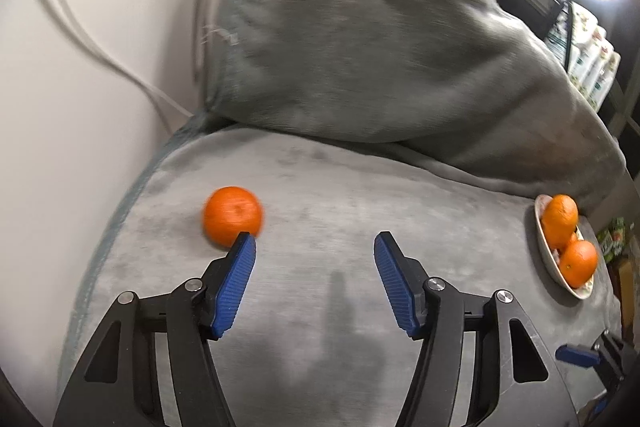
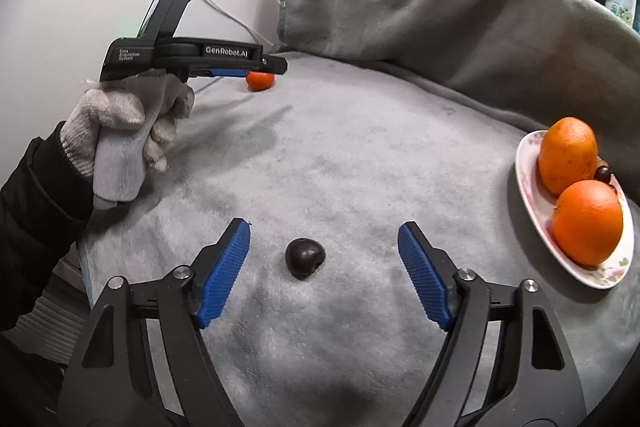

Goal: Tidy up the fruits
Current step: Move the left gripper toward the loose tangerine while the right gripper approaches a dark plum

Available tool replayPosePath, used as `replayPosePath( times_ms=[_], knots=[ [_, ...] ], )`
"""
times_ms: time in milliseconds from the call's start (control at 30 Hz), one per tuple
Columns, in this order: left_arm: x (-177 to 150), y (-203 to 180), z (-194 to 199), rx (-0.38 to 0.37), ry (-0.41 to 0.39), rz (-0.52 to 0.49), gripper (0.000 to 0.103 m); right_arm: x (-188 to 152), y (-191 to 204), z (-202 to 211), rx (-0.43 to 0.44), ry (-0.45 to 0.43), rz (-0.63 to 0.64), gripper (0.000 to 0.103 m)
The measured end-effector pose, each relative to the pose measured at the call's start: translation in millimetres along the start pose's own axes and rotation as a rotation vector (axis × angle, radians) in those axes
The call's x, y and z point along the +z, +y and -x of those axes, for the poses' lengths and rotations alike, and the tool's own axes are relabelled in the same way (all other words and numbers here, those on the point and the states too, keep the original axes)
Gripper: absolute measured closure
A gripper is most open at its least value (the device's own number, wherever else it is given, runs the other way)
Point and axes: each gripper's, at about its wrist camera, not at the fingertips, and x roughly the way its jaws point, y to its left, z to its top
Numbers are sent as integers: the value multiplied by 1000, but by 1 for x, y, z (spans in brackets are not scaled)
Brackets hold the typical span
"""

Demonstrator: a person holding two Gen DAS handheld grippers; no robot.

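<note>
Both empty and wide open, the left gripper [image 1: 315,241] neared the lone orange [image 1: 233,215], the right gripper [image 2: 324,229] straddled the cherry [image 2: 304,257]; both fruits lay left of the plate [image 2: 529,187], seemingly awaiting grasps.

Grey plush blanket [image 2: 360,167] over the whole surface, darker smudged patches in the nap. Loose orange [image 1: 233,215], bright and plain. Two more oranges [image 2: 586,223], same vivid shade, on a white plate [image 2: 528,163] with a faint floral rim in pink and green. Dark cherry [image 2: 305,257], near black with a maroon sheen; another dark cherry [image 2: 603,172] on the plate. Left gripper [image 1: 314,247] and right gripper [image 2: 324,241]: black frames, ribbed blue pads, silver pivots. Off-white knit glove [image 2: 128,123], black sleeve [image 2: 36,195]. White wall [image 1: 100,7], white cables [image 1: 80,39].
</note>
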Motion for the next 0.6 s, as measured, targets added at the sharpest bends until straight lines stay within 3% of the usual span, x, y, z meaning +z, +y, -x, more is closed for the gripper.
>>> replayPosePath(
  times_ms=[233,600],
  knots=[
    [2,23,-10,21,20,36,46,-3,0,-10,19,28,-10,42],
    [10,32,-24,46,24,51,48,-5,3,-10,31,46,-5,48]
  ],
)
